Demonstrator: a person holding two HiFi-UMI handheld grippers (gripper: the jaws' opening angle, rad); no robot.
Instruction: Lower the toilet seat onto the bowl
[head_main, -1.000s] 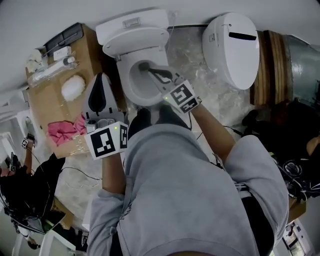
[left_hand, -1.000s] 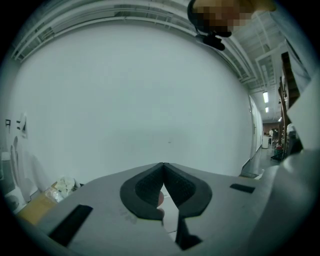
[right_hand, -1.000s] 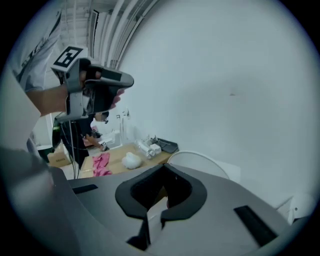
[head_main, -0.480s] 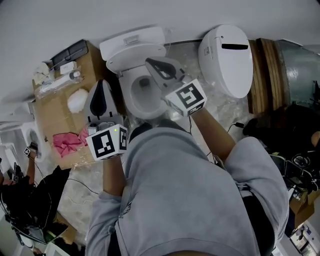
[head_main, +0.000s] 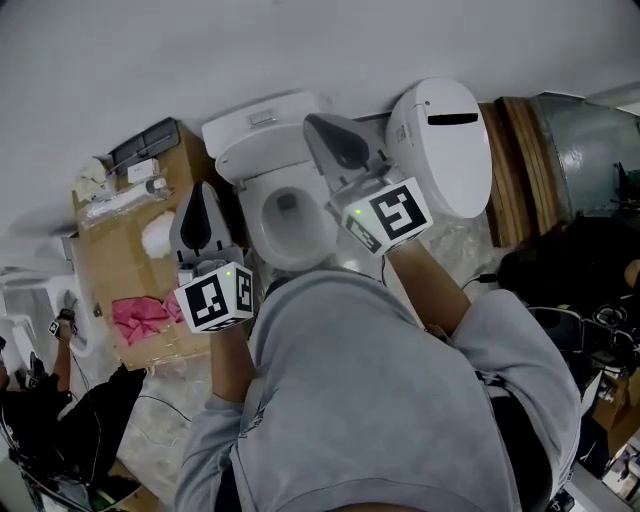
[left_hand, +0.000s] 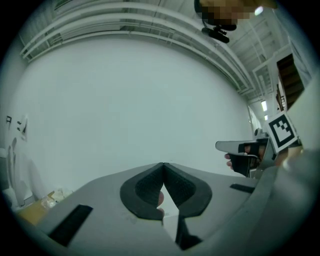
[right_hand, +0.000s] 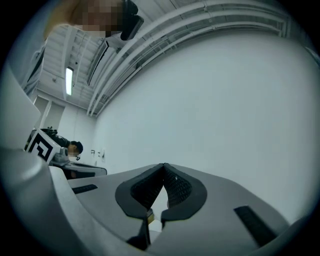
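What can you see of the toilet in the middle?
The toilet is white and glossy, like ceramic, against the grey wall. At the back is a flat tank lid with a button plate. In front, the oval bowl lies open, with a dark drain at its bottom. A cardboard box sits at its left. The shut right gripper overlaps its right side, seemingly above it.

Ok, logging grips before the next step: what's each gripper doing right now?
Left gripper: closed, holding nothing.
Right gripper: closed, holding nothing.
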